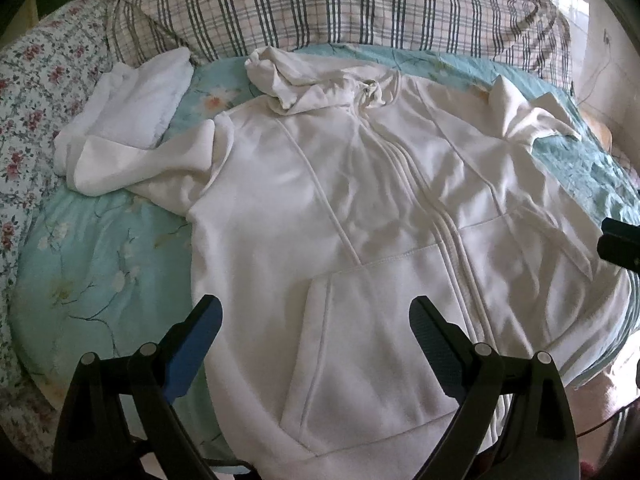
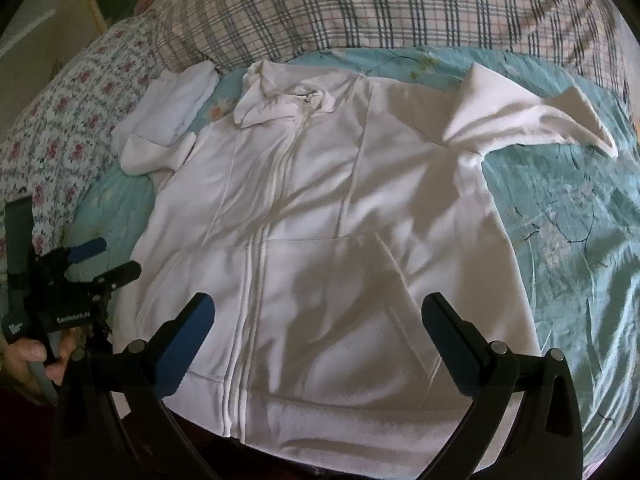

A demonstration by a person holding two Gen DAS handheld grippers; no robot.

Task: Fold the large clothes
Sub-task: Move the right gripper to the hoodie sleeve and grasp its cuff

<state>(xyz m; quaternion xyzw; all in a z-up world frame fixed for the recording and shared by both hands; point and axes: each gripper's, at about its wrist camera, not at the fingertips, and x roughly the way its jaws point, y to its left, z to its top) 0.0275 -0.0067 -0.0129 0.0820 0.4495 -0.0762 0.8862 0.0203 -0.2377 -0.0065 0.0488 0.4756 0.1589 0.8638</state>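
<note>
Black-and-blue fingers of the left gripper (image 1: 316,316) are seen spread wide apart, holding nothing, poised over the lower front of a white hooded jacket (image 1: 360,216). The right gripper (image 2: 318,316) is likewise held with its fingers parted and empty, above the hem and pocket area on the other side of the zip. In the right wrist view the left gripper is also seen from the side at the jacket's edge, gripped by a hand (image 2: 36,356).

The jacket is laid face up and zipped on a turquoise floral quilt (image 1: 100,256), its hood (image 1: 296,80) crumpled at the collar. One sleeve (image 1: 132,160) is bunched up beside the shoulder, and the other sleeve (image 2: 532,116) is flung outward across the quilt. A folded white cloth (image 1: 140,96) is seen just beside the bunched sleeve. Beyond the jacket a plaid bedcover (image 1: 340,4) is heaped, with a pink-flowered sheet (image 1: 44,76) alongside it.
</note>
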